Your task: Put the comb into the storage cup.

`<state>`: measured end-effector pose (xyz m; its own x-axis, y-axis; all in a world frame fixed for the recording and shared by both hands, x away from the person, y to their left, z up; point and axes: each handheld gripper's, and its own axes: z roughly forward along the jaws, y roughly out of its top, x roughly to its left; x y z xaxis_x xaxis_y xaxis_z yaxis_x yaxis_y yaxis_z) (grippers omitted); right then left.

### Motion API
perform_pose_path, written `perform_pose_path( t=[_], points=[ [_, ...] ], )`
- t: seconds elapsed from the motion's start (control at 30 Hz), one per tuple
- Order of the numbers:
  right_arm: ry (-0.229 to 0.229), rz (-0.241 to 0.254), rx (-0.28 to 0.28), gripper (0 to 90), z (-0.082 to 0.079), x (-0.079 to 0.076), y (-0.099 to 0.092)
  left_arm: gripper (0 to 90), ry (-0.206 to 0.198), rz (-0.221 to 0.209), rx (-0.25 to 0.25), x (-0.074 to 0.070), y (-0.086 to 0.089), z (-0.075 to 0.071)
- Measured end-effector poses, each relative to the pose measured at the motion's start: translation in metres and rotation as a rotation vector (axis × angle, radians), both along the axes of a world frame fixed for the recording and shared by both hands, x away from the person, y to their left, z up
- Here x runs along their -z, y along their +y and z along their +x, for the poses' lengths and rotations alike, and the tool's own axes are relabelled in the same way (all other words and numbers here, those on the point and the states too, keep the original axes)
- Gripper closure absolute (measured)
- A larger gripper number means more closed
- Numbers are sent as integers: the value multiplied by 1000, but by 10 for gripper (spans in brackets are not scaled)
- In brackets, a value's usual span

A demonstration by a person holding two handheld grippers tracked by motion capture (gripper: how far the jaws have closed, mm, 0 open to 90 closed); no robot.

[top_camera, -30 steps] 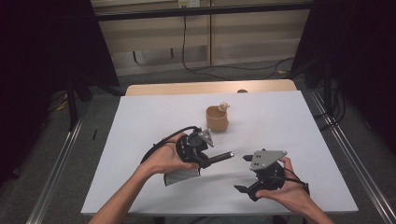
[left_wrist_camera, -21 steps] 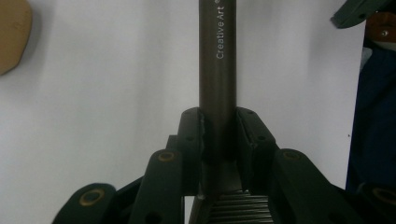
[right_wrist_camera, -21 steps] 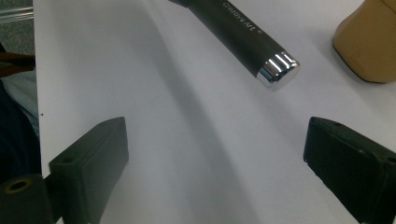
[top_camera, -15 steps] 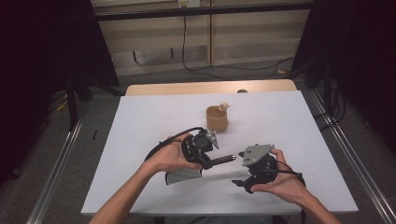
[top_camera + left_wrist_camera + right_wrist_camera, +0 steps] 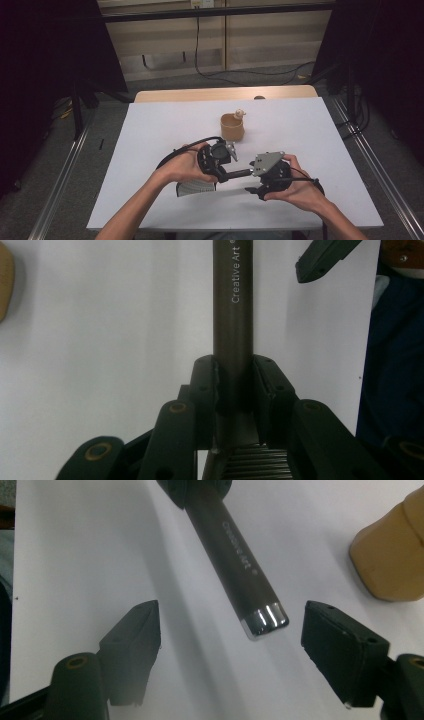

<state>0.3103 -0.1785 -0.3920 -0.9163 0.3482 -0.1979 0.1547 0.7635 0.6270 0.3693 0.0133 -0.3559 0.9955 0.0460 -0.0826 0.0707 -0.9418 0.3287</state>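
White tabletop (image 5: 150, 130) carries everything, with dark curtains and a cabled floor behind it. Nearest you, your right hand-held gripper (image 5: 257, 187) sits just right of the pen (image 5: 239, 174), its jaws apart on either side of the pen's silver end; they have just been closing in, yet in the right gripper view the pads (image 5: 345, 650) stand clear of the pen (image 5: 235, 565) and touch nothing. Just left of the pen, your left hand-held gripper (image 5: 225, 175) is clamped on its dark barrel, and in the left gripper view the two jaws press on the pen (image 5: 233, 305) from both sides, with the words "Creative Art" printed along it. The pen lies roughly level above the tabletop, running from the left hand-held gripper toward the right one. A small striped thing (image 5: 192, 189) lies under your left hand; what it is you cannot tell. Beyond the pen, well apart from it, a tan cup (image 5: 232, 127) stands upright with something pale poking over its rim.
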Motion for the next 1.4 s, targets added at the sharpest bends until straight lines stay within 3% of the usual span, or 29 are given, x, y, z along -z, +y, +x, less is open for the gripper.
perform_pose_path(
  t=[0.13, 0.7, 1.4],
  points=[
    [-24, 1, -10, 278, 2, -3, 2, 730, 0, 6, -1, 2, -2, 1],
    [-80, -91, -88, 512, 5, 1, 20, 730, 29, 18, -9, 6, -6, 6],
    [-116, -123, -119, 660, 9, 5, 25, 730, 53, 20, -13, 7, -7, 7]
  ],
)
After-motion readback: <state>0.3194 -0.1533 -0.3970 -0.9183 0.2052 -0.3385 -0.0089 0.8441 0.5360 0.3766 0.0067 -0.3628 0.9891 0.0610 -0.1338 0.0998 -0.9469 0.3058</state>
